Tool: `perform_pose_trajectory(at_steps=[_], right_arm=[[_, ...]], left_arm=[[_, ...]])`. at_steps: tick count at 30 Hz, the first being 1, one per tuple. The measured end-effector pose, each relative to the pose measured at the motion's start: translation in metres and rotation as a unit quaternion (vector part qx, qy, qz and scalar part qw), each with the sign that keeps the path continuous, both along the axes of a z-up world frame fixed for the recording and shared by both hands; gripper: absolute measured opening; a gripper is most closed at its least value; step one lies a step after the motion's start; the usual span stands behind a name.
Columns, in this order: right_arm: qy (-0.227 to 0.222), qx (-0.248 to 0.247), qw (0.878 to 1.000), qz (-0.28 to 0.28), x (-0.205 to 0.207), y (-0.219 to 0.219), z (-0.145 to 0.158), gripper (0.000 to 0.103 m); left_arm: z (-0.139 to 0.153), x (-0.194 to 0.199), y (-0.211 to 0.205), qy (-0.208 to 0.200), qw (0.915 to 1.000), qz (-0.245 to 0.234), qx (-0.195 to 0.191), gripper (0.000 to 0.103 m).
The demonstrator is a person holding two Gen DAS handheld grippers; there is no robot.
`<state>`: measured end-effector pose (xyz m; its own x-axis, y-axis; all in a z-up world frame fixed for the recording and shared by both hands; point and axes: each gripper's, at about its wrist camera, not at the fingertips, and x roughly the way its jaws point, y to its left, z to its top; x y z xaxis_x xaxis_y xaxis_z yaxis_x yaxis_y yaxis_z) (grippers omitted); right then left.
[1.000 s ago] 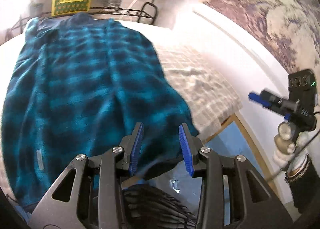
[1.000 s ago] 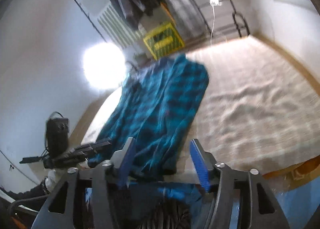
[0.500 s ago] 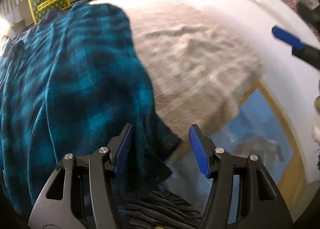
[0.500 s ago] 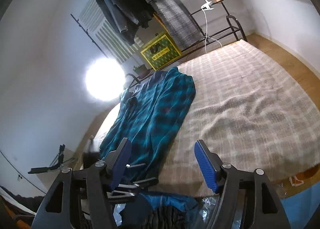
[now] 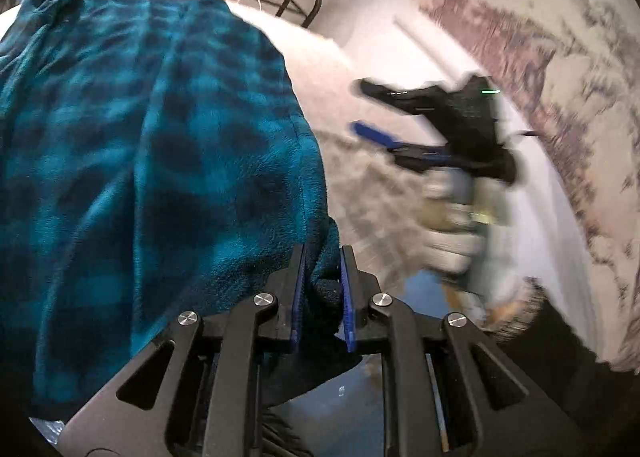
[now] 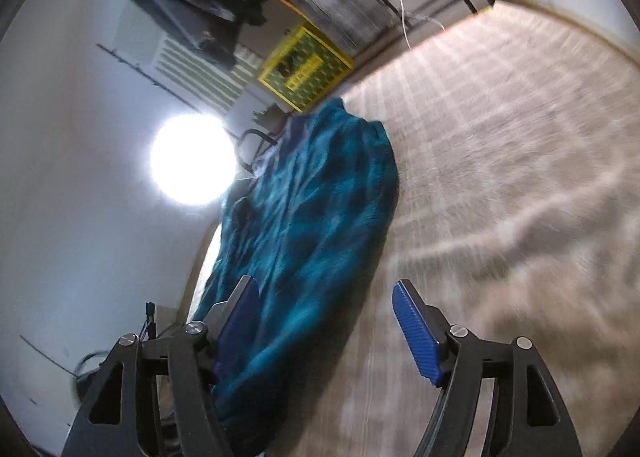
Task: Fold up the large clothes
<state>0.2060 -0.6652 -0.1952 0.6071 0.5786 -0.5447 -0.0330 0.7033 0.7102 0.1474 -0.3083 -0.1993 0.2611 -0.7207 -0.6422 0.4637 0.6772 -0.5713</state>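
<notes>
- The teal plaid fleece shirt [image 5: 152, 129] lies lengthwise along one side of the beige checked bed cover [image 6: 500, 177], its long axis running from the near edge of the bed towards the far end, collar end pointing to the yellow crate [image 6: 306, 67].
- The left gripper [image 5: 323, 289] has its blue pads pressed together on the shirt's near corner (a thick bunch of hem sits between them).
- The right gripper [image 6: 326, 321] is spread wide and holds nothing; it hangs over the shirt's near right edge, one finger above fleece, the other above the cover.
- In the left wrist view the gloved right hand [image 5: 452, 225] shows blurred beside the shirt.
</notes>
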Motion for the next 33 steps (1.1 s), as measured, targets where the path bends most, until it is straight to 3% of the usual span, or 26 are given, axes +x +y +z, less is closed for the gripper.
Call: perform_pose_trajectory(at_steps=[7, 10, 11, 12, 13, 15, 23, 26, 33], right_arm=[[0.043, 0.016, 0.999, 0.011, 0.094, 0.029, -0.040, 0.079], [0.062, 0.021, 0.998, 0.006, 0.118, 0.039, -0.052, 0.074], [0.065, 0.020, 0.998, 0.005, 0.125, 0.043, -0.053, 0.058], [0.073, 0.018, 0.997, 0.010, 0.132, 0.047, -0.054, 0.028], [0.094, 0.014, 0.995, 0.016, 0.141, 0.053, -0.057, 0.017], [0.108, -0.008, 0.994, 0.014, 0.150, 0.059, -0.056, 0.007], [0.064, -0.154, 0.985, 0.045, 0.171, 0.112, -0.005, 0.004], [0.054, -0.192, 0.979, 0.048, 0.170, 0.126, 0.009, 0.004], [0.018, -0.257, 0.964, 0.063, 0.170, 0.174, 0.051, 0.003]], left_arm=[[0.009, 0.014, 0.029, 0.030, 0.9983, 0.018, -0.046, 0.014], [0.010, 0.023, 0.034, 0.035, 0.9983, 0.020, -0.042, 0.013], [0.009, 0.026, 0.037, 0.042, 0.9979, 0.022, -0.044, 0.013], [0.008, 0.028, 0.038, 0.045, 0.9977, 0.022, -0.046, 0.013], [0.008, 0.029, 0.040, 0.046, 0.9976, 0.024, -0.046, 0.013], [0.004, 0.031, 0.046, 0.047, 0.9971, 0.034, -0.050, 0.013], [-0.021, 0.026, 0.063, 0.066, 0.9936, 0.064, -0.066, 0.013], [-0.017, 0.019, 0.067, 0.047, 0.9944, 0.065, -0.069, 0.013], [-0.017, 0.009, 0.094, 0.056, 0.9893, 0.090, -0.100, 0.013]])
